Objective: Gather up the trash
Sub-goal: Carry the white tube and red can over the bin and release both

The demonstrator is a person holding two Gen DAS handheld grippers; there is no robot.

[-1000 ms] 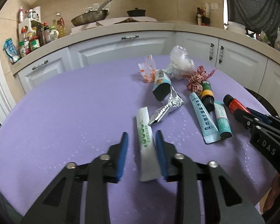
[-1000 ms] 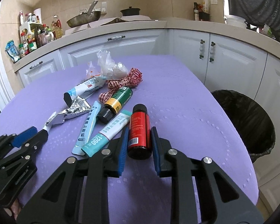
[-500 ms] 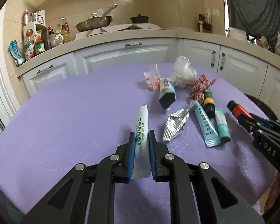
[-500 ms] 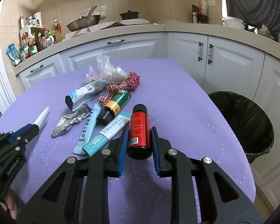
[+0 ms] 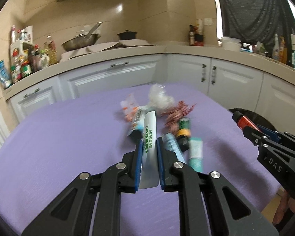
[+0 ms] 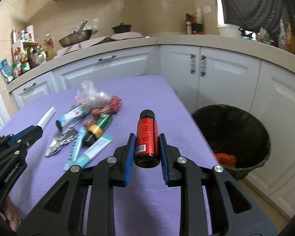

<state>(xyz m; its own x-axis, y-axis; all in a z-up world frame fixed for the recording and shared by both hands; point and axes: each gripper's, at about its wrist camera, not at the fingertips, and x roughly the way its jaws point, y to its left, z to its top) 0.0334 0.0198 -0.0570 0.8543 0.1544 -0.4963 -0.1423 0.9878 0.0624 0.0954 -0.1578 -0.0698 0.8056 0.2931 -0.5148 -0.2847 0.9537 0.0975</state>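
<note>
My left gripper [image 5: 149, 144] is shut on a white tube with green print [image 5: 149, 135], lifted off the purple table [image 5: 59, 141]. The same tube [image 6: 47, 118] pokes out of the left gripper [image 6: 40, 126] in the right wrist view. My right gripper [image 6: 147, 137] is shut on a red bottle with a black cap [image 6: 146, 137], raised above the table's right side; the bottle [image 5: 242, 121] also shows at the right of the left wrist view. A black-lined trash bin [image 6: 234, 137] stands on the floor to the right of the table, with something red inside.
Remaining litter lies mid-table: a crumpled clear bag [image 6: 92, 94], red-checked ribbon [image 6: 108, 106], green-and-yellow bottle [image 6: 99, 126], blue-white tube [image 6: 71, 116], foil wrapper [image 6: 59, 142], two teal tubes [image 6: 92, 150]. White cabinets [image 6: 216, 74] and a cluttered counter ring the table.
The left gripper closed on the white tube and lifted it off the table. Both grippers have risen; the red bottle in the right gripper now hangs higher, closer to the bin.
</note>
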